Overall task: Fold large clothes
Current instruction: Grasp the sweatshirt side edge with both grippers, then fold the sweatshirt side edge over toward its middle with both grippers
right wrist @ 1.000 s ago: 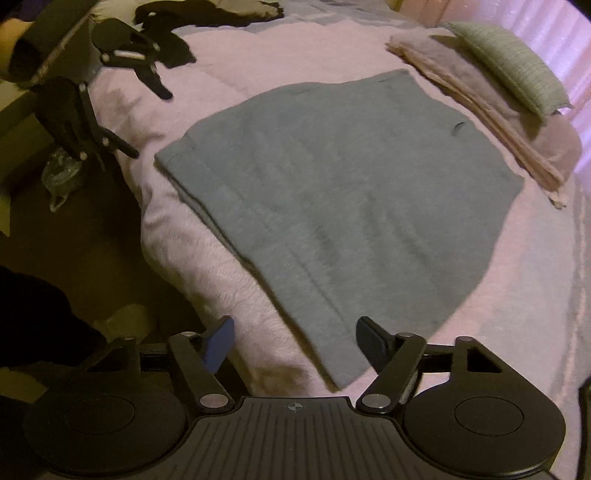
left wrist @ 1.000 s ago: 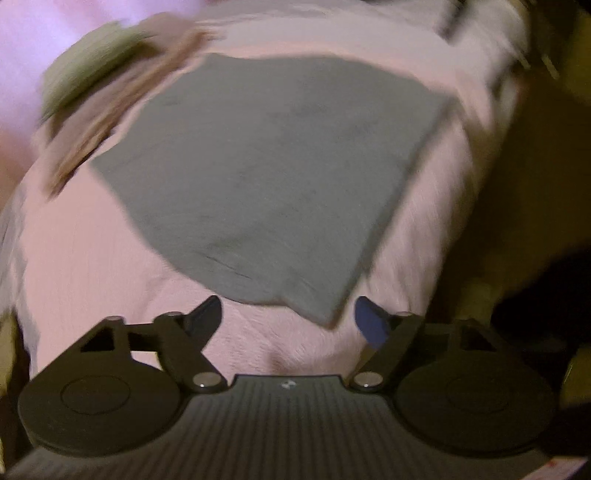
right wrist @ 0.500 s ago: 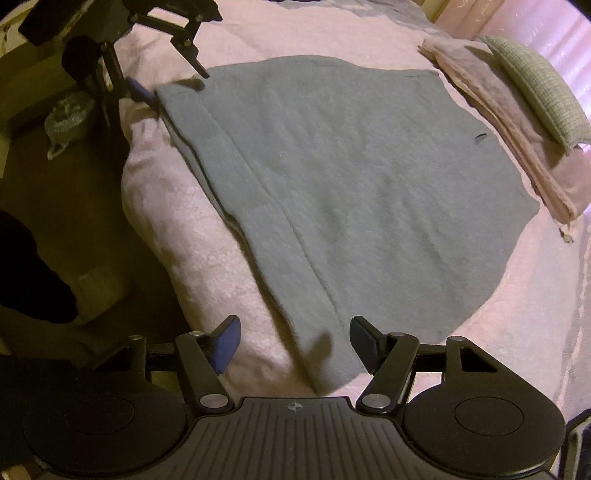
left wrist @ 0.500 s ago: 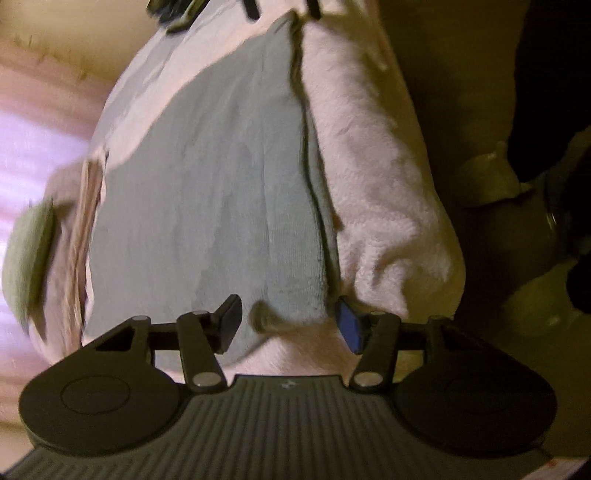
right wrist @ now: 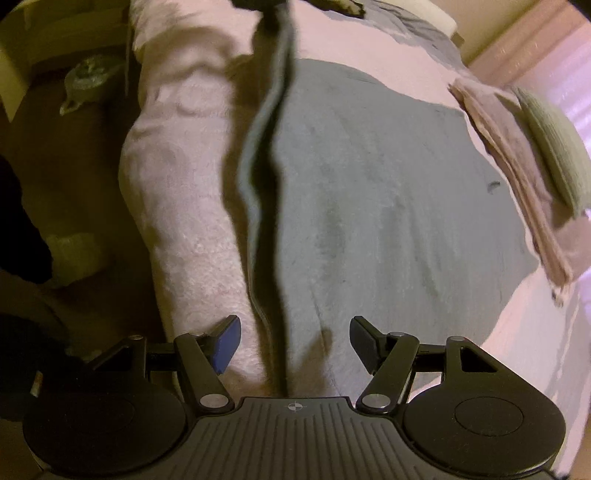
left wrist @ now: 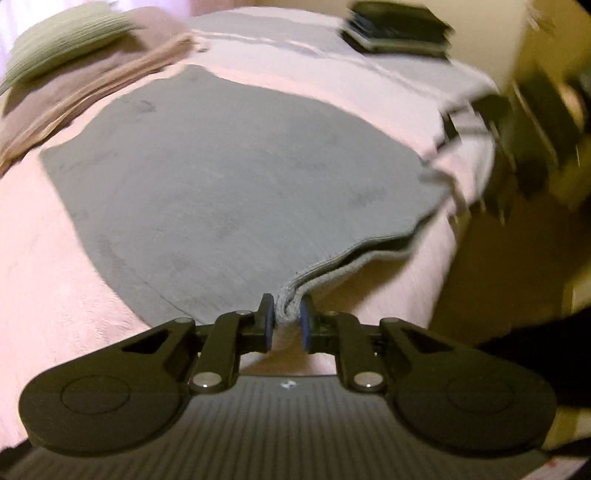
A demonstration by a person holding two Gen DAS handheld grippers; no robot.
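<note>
A large grey garment (left wrist: 236,177) lies spread on a pink bed cover (left wrist: 44,266). My left gripper (left wrist: 286,317) is shut on the garment's near corner, where several layers of the hem bunch between the pads. The hem rises off the bed from there toward the right. In the right wrist view the same garment (right wrist: 388,192) fills the middle, and its lifted left edge (right wrist: 258,166) runs as a dark ridge from the top down between the fingers. My right gripper (right wrist: 293,339) is open around that edge at the garment's other near corner.
A green pillow (right wrist: 550,147) rests on a folded brownish blanket (right wrist: 509,166) along the bed's far side. Dark items (left wrist: 399,29) lie at the bed's far end. The bed edge drops to a brown floor, where a plastic bag (right wrist: 88,77) lies.
My left gripper closed on the garment's corner and lifted that edge off the bed. My right gripper came down closer to its corner, still open.
</note>
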